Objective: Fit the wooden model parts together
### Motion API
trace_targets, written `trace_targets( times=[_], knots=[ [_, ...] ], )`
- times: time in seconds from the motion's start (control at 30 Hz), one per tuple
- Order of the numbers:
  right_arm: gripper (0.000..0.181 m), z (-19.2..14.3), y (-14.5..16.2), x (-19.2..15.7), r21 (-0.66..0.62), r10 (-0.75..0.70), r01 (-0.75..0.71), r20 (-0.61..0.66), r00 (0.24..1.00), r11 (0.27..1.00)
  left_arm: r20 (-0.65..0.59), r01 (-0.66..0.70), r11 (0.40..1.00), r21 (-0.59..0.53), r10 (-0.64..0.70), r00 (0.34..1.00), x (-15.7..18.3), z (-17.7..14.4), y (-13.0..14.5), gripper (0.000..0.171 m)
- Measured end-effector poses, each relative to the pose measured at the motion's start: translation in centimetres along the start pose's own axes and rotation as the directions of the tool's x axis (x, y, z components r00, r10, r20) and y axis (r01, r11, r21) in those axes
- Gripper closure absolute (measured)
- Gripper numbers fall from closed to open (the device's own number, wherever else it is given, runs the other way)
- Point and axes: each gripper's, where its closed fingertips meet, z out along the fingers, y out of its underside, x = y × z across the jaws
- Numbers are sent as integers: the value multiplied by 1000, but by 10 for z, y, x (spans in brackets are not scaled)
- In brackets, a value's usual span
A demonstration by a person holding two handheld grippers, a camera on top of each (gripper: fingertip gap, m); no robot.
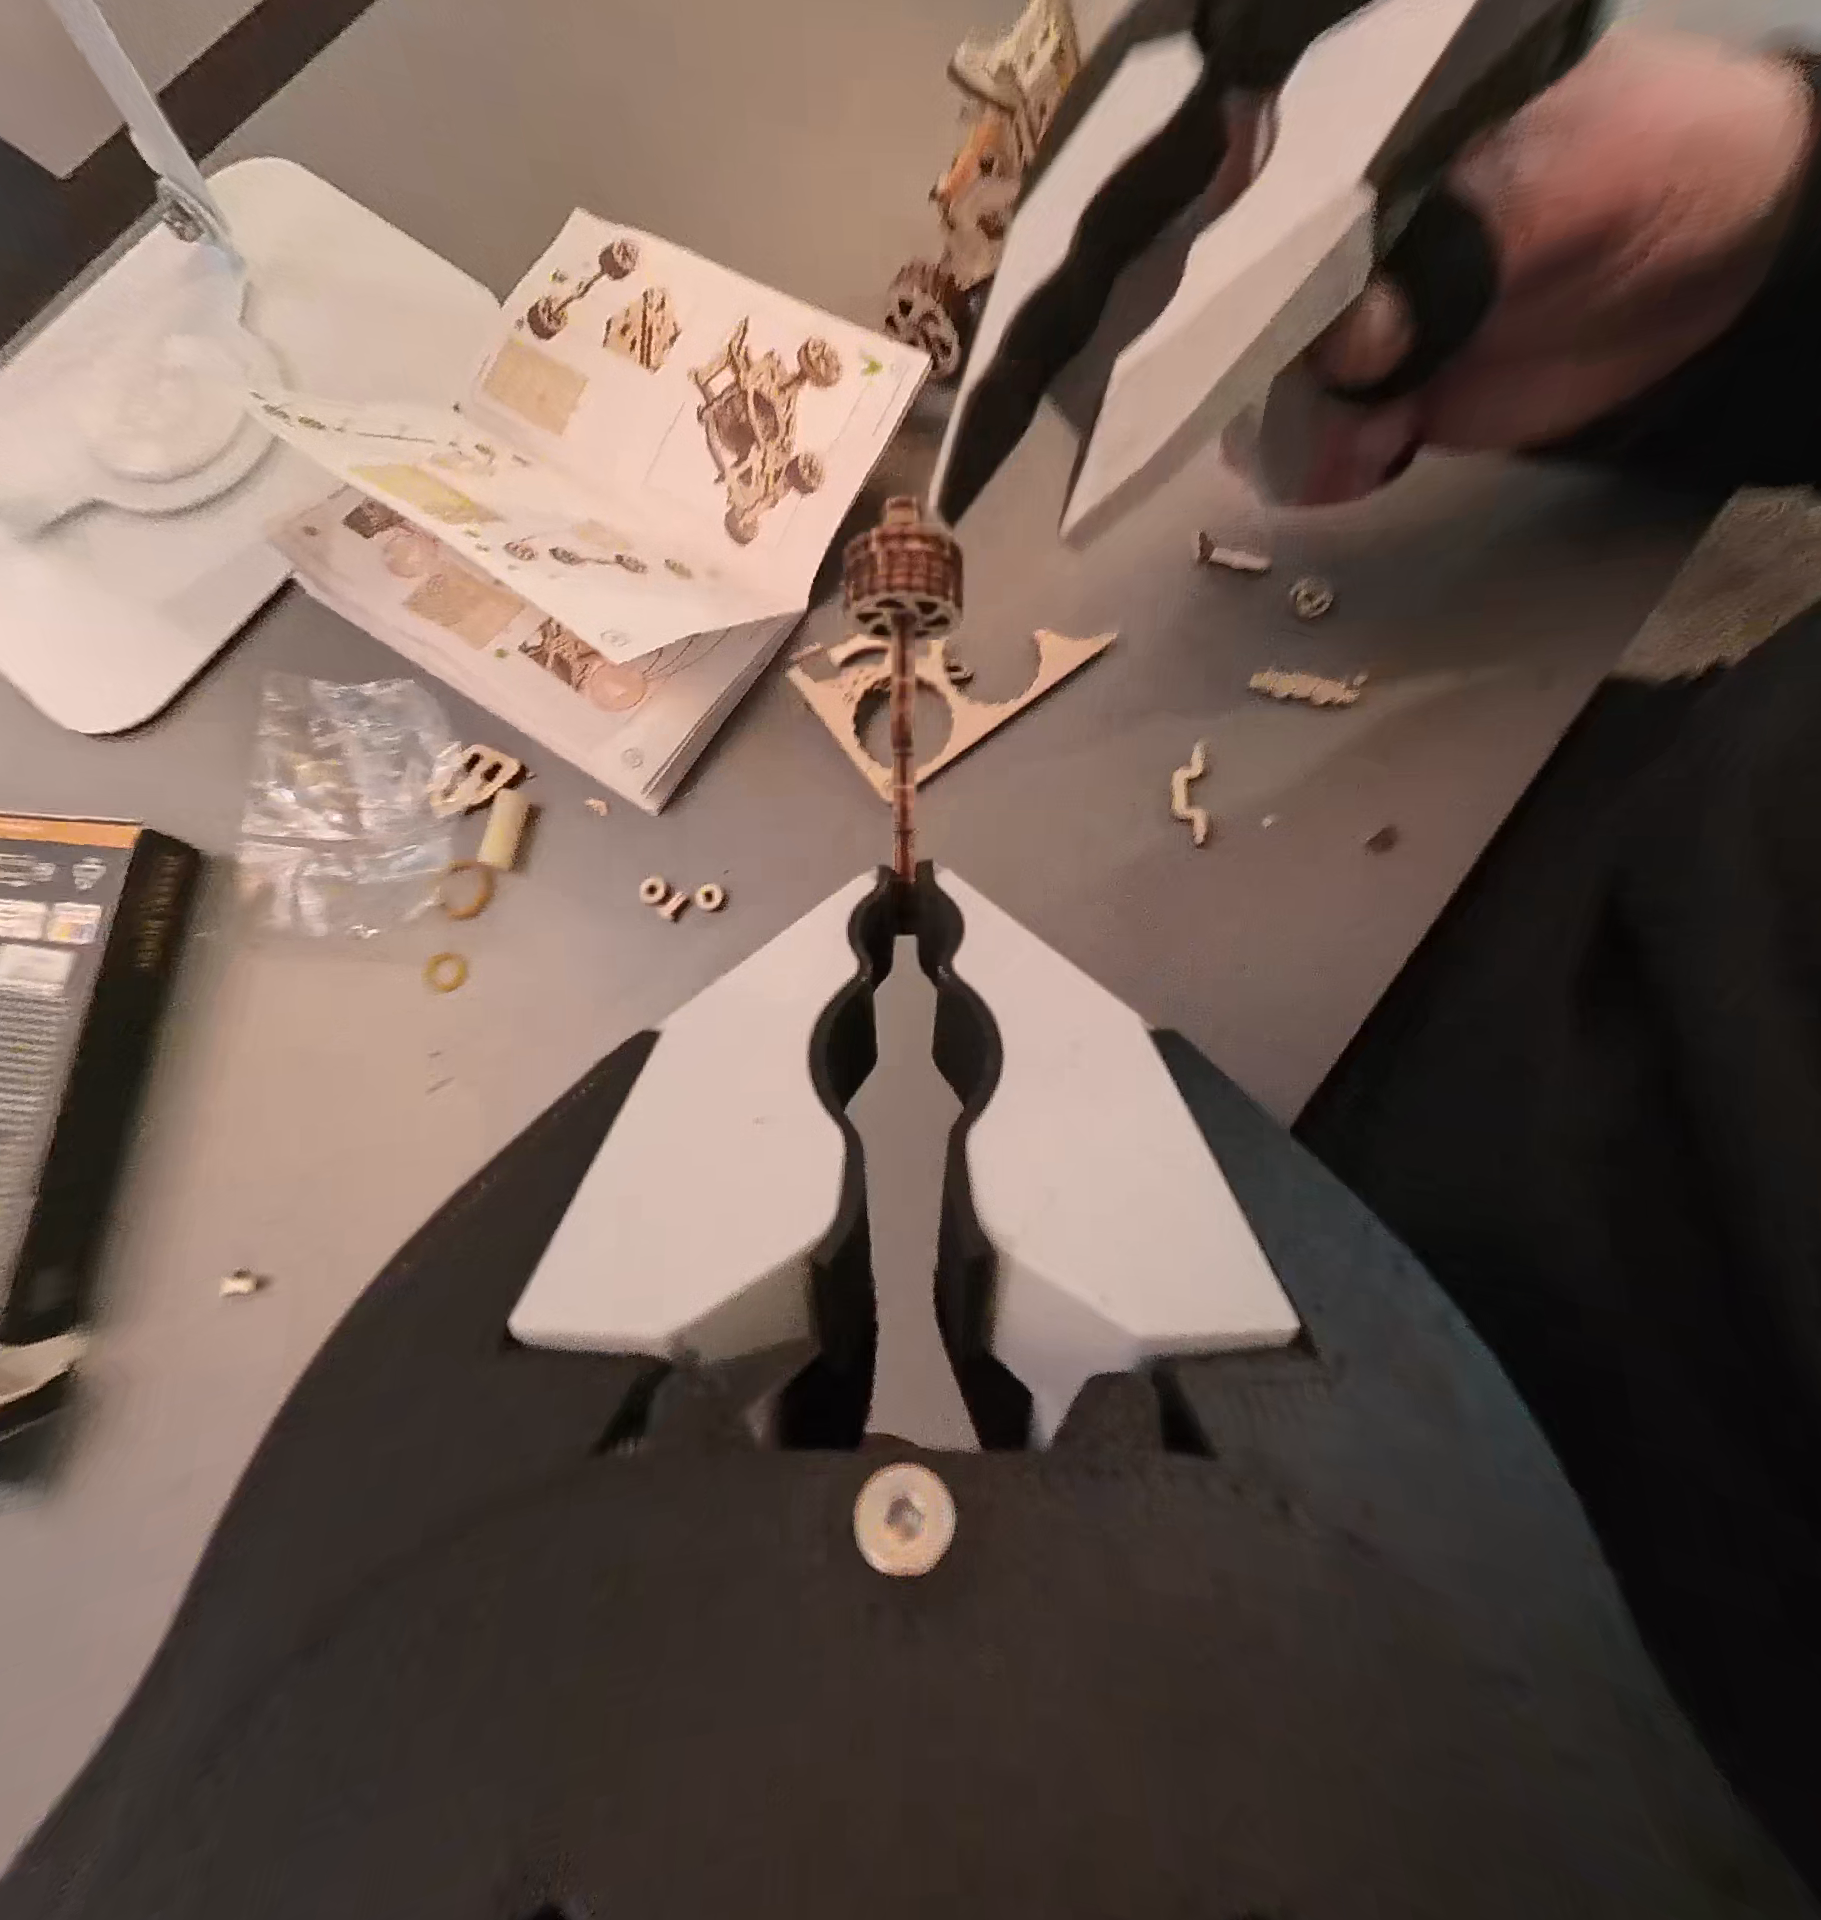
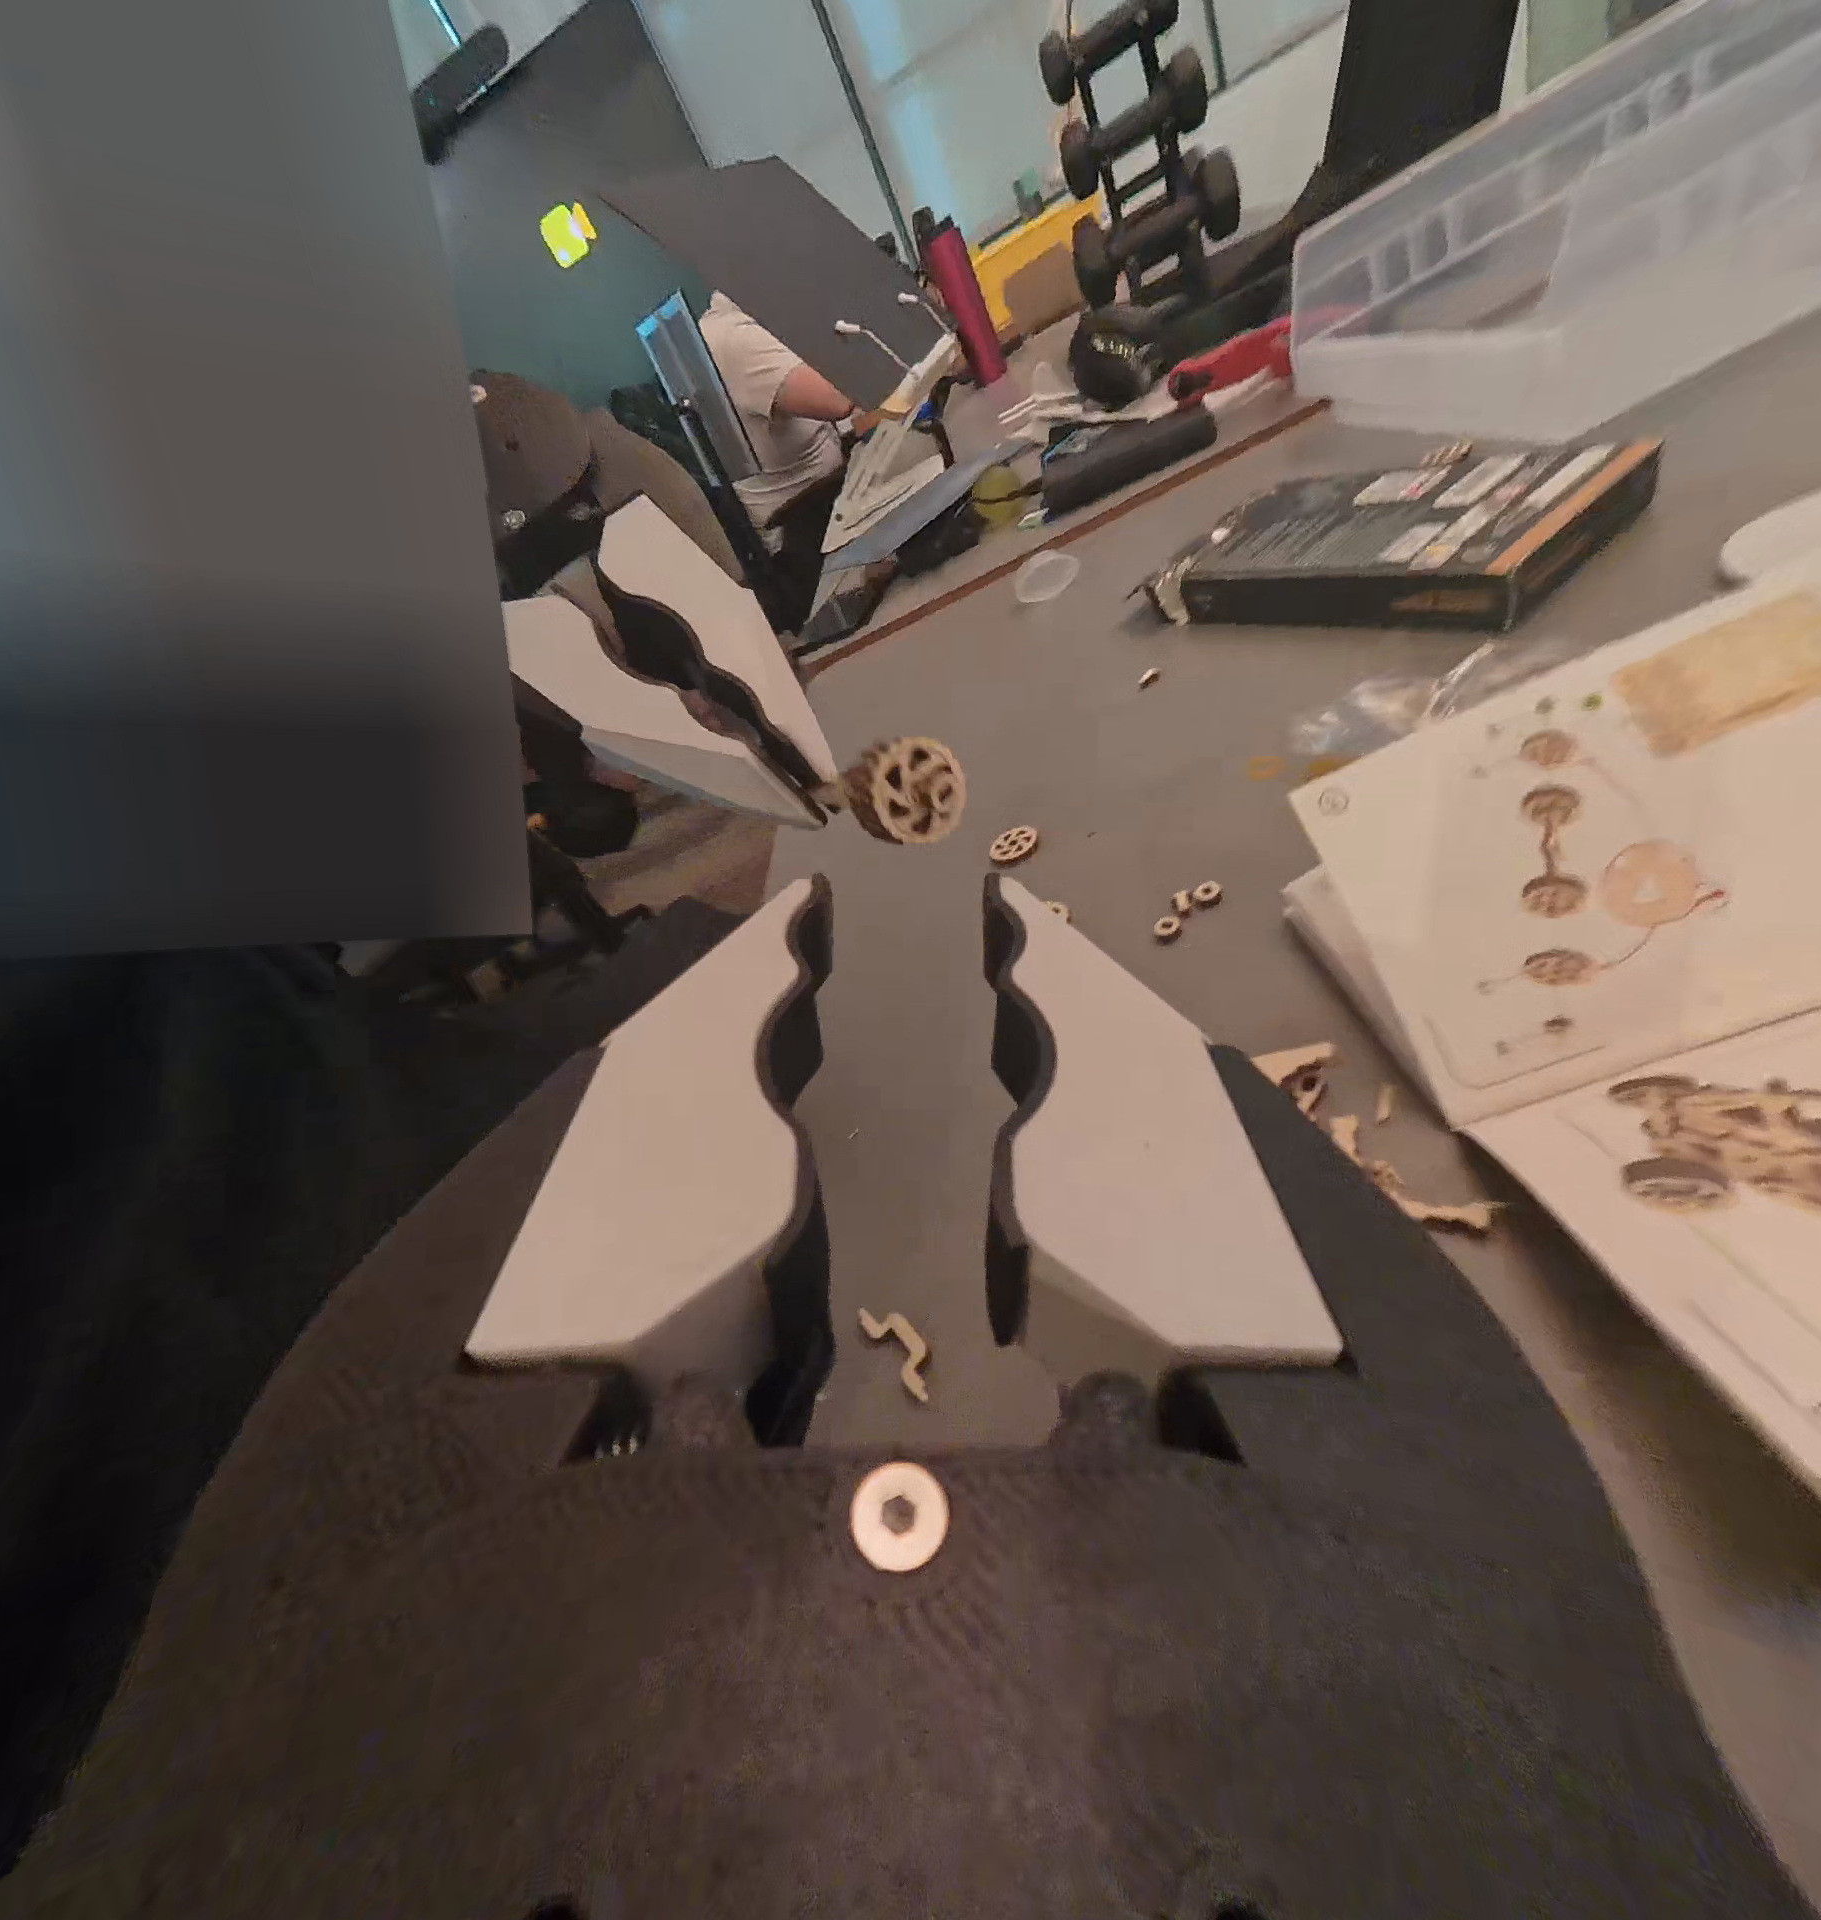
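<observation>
Grey and cluttered, the bench [image 1: 1145, 831] carried loose wooden offcuts, small rings and an open instruction booklet [image 1: 677, 499], with a busy workshop blurred behind it in the right wrist view.

At the centre of the left wrist view, the left hand-held gripper [image 1: 907, 902] was clenched on the thin shaft of a wooden wheel-and-axle part [image 1: 898, 582], which stood straight out ahead of its fingertips, held above the bench with the spoked wheel at the far end. A cut-out wooden sheet [image 1: 953, 696] lay on the bench beneath that part.

Just beyond the wheel and slightly to its right, the right hand-held gripper [image 1: 1005, 525] hung with its jaws parted and nothing between them, a hand [image 1: 1571, 301] wrapped round its grip. Its own view showed its fingertips [image 2: 812, 904] spread wide, the wheel floating just ahead of them at the tip of the left one.

Left of the left hand-held gripper lay a clear plastic bag [image 1: 334, 790] and a dark box [image 1: 44, 1039]. A small wooden wheel [image 2: 1015, 845] lay ahead of the right gripper.
</observation>
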Motion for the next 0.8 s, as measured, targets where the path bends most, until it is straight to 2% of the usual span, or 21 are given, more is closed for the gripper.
trace_targets(
  times=[0.1, 0.27, 0.33, 0.47, 0.67, 0.73, 0.8],
  knots=[
    [154, 4, -2, -5, -12, -88, 88, -20, 996, 996, 22, -58, 997, -51, 59, 998, 1, 2, 1, 171],
    [149, 14, 8, -3, -77, -132, 129, -40, 990, 989, 26, -163, 964, -209, 172, 985, -1, -1, 14, 171],
    [150, 14, 12, 2, -106, -147, 140, -61, 987, 984, -1, -201, 930, -308, 210, 978, -3, -6, 26, 171],
    [151, 23, 25, -3, -189, -228, 216, -47, 972, 958, -84, -301, 821, -485, 300, 950, -9, -16, 45, 171],
    [152, 52, 29, -19, -289, -426, 407, -4, 905, 867, -200, -414, 705, -576, 370, 907, -7, -14, 47, 171],
    [156, 61, 32, -20, -326, -453, 436, 24, 891, 839, -231, -444, 688, -573, 384, 894, -3, -12, 43, 171],
    [168, 69, 38, -19, -354, -447, 439, 64, 892, 826, -257, -462, 685, -563, 386, 886, 0, -10, 38, 171]
  ],
)
